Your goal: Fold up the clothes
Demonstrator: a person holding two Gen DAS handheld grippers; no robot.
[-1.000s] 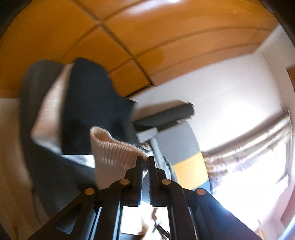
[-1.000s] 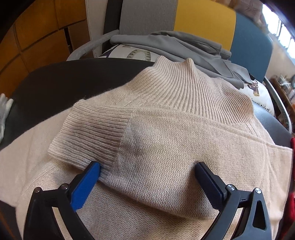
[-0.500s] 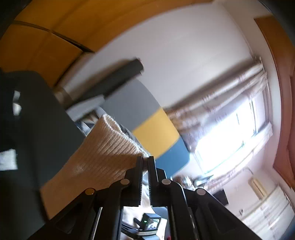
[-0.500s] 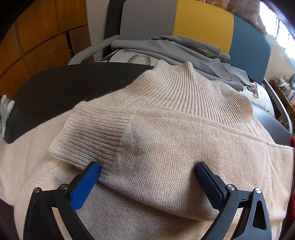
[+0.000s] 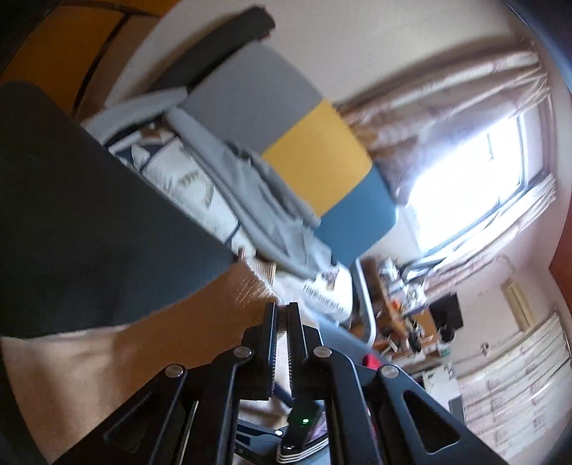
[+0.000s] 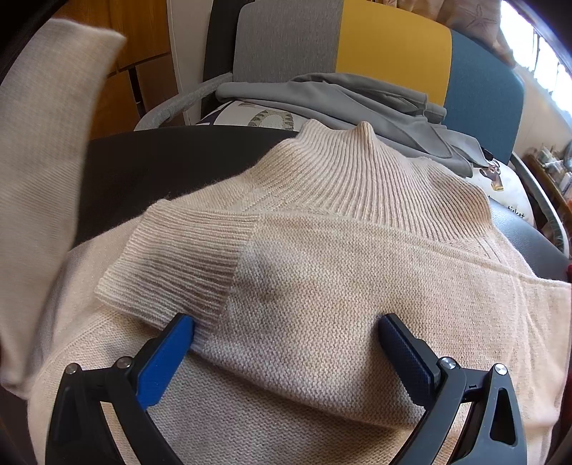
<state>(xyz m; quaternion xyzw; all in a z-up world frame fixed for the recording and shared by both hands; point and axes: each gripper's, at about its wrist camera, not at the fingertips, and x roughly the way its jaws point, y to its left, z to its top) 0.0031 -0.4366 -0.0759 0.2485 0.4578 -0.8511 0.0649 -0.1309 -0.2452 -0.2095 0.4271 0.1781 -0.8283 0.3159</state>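
A beige ribbed-collar sweater (image 6: pixel 339 268) lies flat on a black table (image 6: pixel 161 161). One sleeve, with its ribbed cuff (image 6: pixel 178 264), is folded across the chest. My right gripper (image 6: pixel 286 336) stands open just over that folded sleeve, one blue-padded finger on either side of it. My left gripper (image 5: pixel 282 311) is shut on the other sleeve (image 5: pixel 143 354), which stretches away to the left from its tips. In the right wrist view that lifted sleeve (image 6: pixel 46 143) hangs in the air at the far left, above the sweater.
Behind the table stands a chair with a grey, yellow and blue back (image 6: pixel 393 43), holding a grey garment (image 6: pixel 339 96) and a printed cushion (image 6: pixel 250 116). Wooden panels (image 6: pixel 143 32) line the left. A bright window (image 5: pixel 464 186) and cluttered shelves (image 5: pixel 404 297) lie to the right.
My left gripper has swung round and down with the sleeve, from facing the ceiling to facing the chair. The lifted sleeve has come into the right wrist view at the left. The right gripper holds still.
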